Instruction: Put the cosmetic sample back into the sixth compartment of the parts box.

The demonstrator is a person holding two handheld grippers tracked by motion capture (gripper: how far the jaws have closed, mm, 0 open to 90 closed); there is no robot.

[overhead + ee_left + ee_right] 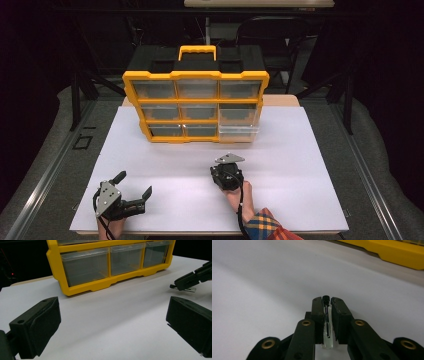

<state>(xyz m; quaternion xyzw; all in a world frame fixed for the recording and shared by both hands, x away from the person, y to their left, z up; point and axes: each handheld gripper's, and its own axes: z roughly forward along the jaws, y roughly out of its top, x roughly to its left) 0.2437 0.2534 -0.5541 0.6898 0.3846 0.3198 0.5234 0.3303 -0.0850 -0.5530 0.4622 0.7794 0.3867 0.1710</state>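
My right gripper (pixel 327 305) is shut on a small clear vial (pixel 328 336) with a black cap (pixel 326 298), which lies lengthwise between the pads just above the white table. In the high view the right gripper (pixel 226 169) sits at the table's middle front, pointing away from me. The left gripper (pixel 134 184) rests at the front left, open with nothing between its jaws; its own view shows the left gripper (pixel 113 325) spread wide over bare table. Farther off, at the right edge of that view, the right gripper (pixel 186 282) holds the vial (pixel 188 289) at its tip.
A yellow and black organizer case (pixel 195 75) with several clear drawers stands upright at the back of the white table (pixel 300 170); its bottom right drawer (pixel 239 132) is pulled out a little. The case's yellow base (pixel 397 251) lies ahead of the right gripper.
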